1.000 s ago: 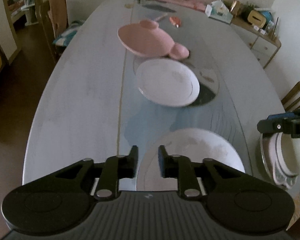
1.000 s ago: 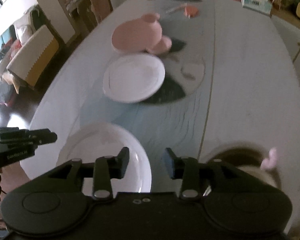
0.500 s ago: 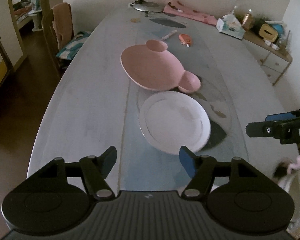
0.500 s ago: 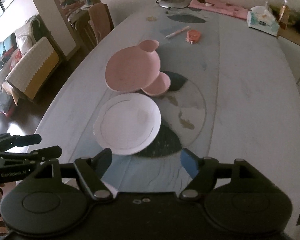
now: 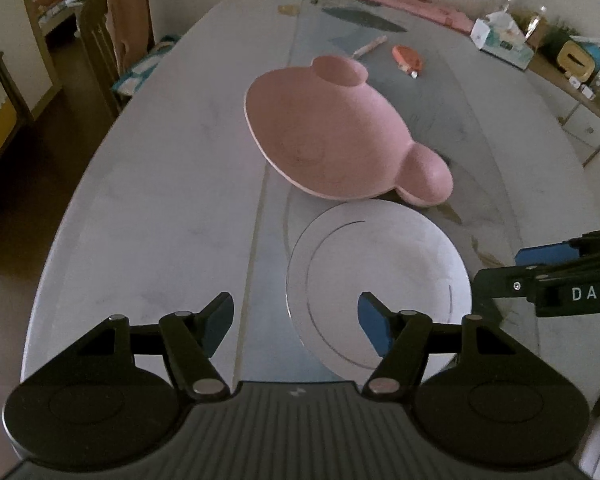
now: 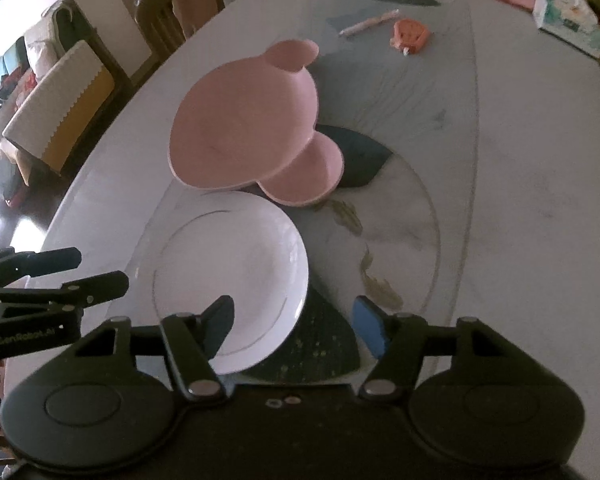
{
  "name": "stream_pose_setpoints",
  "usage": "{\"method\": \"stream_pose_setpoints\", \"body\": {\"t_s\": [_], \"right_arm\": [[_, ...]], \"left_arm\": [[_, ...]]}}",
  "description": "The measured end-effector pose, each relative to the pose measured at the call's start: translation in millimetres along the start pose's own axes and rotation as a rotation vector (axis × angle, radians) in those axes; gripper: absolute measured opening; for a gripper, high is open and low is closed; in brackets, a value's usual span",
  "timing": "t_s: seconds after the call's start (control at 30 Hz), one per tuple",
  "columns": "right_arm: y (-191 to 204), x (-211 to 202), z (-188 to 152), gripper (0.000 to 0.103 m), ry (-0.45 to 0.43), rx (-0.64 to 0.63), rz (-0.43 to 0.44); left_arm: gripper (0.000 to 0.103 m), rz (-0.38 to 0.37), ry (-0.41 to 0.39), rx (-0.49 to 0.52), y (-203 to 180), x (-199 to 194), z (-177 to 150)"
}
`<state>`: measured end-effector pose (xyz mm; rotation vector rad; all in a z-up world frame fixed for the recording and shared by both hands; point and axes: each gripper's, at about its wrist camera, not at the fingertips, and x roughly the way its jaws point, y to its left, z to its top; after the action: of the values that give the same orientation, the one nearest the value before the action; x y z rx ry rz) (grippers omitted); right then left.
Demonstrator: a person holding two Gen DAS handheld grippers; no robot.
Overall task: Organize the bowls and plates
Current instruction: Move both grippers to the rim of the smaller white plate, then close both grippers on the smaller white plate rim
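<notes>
1. "DAS" – white letters on the right gripper (image 5: 556,280) body, cut off at the frame edge.
2. "GenRobot.AI" – faint print on the left gripper (image 6: 39,296) body, blurry.

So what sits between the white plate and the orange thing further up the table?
The pink plate with round ears sits between the white plate and the orange thing. Beyond it is only bare table. Both wrist views show this.
</notes>
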<state>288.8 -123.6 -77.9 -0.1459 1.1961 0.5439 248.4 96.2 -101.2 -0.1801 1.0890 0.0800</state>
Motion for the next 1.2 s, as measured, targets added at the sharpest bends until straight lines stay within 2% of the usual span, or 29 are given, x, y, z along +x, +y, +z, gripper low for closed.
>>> {"method": "stream_pose_setpoints", "body": {"t_s": [0.1, 0.23, 0.43, 0.6, 0.73, 0.83, 1.2], "right_arm": [[-3.1, 12.9, 5.9, 0.060, 0.022, -0.004, 0.003], [-8.1, 25.3, 10.4, 0.050, 0.050, 0.002, 0.014], [-10.9, 35.2, 9.4, 0.034, 0.085, -0.012, 0.028], [-14.3, 39.6, 8.7, 0.023, 0.098, 0.000, 0.041], [-15.6, 40.2, 7.0, 0.017, 0.102, 0.001, 0.048], [-15.1, 40.6, 8.0, 0.011, 0.101, 0.011, 0.061], [-10.6, 35.9, 1.9, 0.010, 0.098, 0.000, 0.039]], "left_arm": [[0.067, 0.003, 0.025, -0.010, 0.6, 13.5, 3.5], [0.050, -0.009, 0.062, -0.026, 1.8, 27.3, 6.1], [0.033, -0.012, 0.105, -0.030, 2.7, 39.4, 7.3], [0.029, -0.026, 0.117, -0.047, 5.5, 43.9, 7.1], [0.019, -0.053, 0.118, -0.059, 8.1, 45.2, 9.7], [0.018, -0.052, 0.120, -0.068, 7.7, 46.1, 10.6], [0.016, -0.044, 0.100, -0.048, 4.1, 41.6, 7.9]]}}
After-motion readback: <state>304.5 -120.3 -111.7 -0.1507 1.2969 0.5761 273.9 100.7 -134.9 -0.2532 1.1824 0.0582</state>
